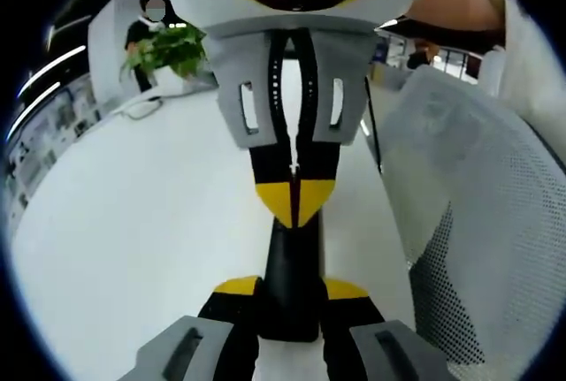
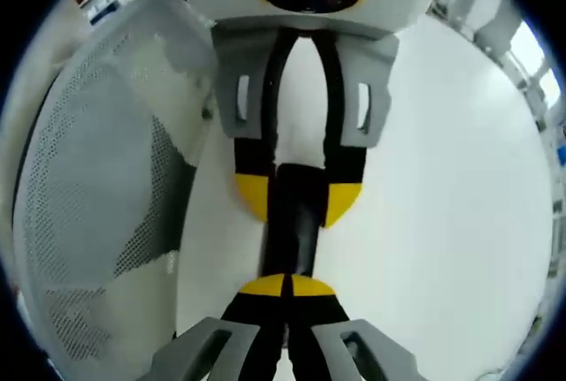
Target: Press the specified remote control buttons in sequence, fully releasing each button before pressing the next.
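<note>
Left hand-held gripper (image 1: 290, 297) clamps one end of the slim black remote control (image 1: 290, 284). Right hand-held gripper (image 2: 286, 287) is clenched, its tips meeting on the remote's opposite end. White surface (image 1: 133, 222) lies beneath; white mesh chair (image 1: 486, 222) stands beside it.
</note>
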Available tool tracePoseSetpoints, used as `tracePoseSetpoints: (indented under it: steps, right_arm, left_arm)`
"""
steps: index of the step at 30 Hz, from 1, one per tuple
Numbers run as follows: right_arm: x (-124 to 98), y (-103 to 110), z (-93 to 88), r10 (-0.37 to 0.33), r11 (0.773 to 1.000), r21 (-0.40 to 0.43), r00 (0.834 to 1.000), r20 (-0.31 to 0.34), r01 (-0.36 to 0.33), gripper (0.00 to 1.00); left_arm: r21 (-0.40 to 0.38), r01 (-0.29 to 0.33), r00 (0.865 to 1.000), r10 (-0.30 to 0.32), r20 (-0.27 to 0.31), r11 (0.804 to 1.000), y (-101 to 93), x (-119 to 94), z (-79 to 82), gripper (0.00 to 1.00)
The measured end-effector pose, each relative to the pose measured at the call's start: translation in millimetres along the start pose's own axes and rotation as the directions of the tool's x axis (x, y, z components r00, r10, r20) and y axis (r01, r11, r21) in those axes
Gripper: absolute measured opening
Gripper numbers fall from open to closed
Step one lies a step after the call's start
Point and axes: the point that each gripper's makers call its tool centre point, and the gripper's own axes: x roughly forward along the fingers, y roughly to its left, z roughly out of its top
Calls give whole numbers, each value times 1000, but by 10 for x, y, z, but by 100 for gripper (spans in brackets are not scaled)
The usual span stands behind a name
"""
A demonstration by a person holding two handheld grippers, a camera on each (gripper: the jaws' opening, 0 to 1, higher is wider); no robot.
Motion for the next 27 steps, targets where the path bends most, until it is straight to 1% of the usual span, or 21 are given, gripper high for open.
tracePoseSetpoints:
  steps: [7,14,18,20,27]
  right_arm:
    - [8,-1,4,2,1000,19,999,-34,-1,0]
    - [6,1,-1,2,999,38,999,-41,-1,0]
    - [-1,0,-11,-16,999,48,1000,-13,16,0]
    - [-8,1,-8,-20,997,70,1000,10,19,0]
    - [-23,4,-3,-34,995,98,997,64,28,0]
  left_arm:
    - [3,-2,1000,2,-5,1000,5,6,-4,25]
    - [3,-2,1000,2,-5,1000,7,9,-5,25]
    - [6,-4,1000,4,-8,1000,7,12,-7,25]
    - [6,-3,1000,3,-8,1000,3,11,-5,25]
    - [2,-2,1000,2,-6,1000,-2,8,-1,25]
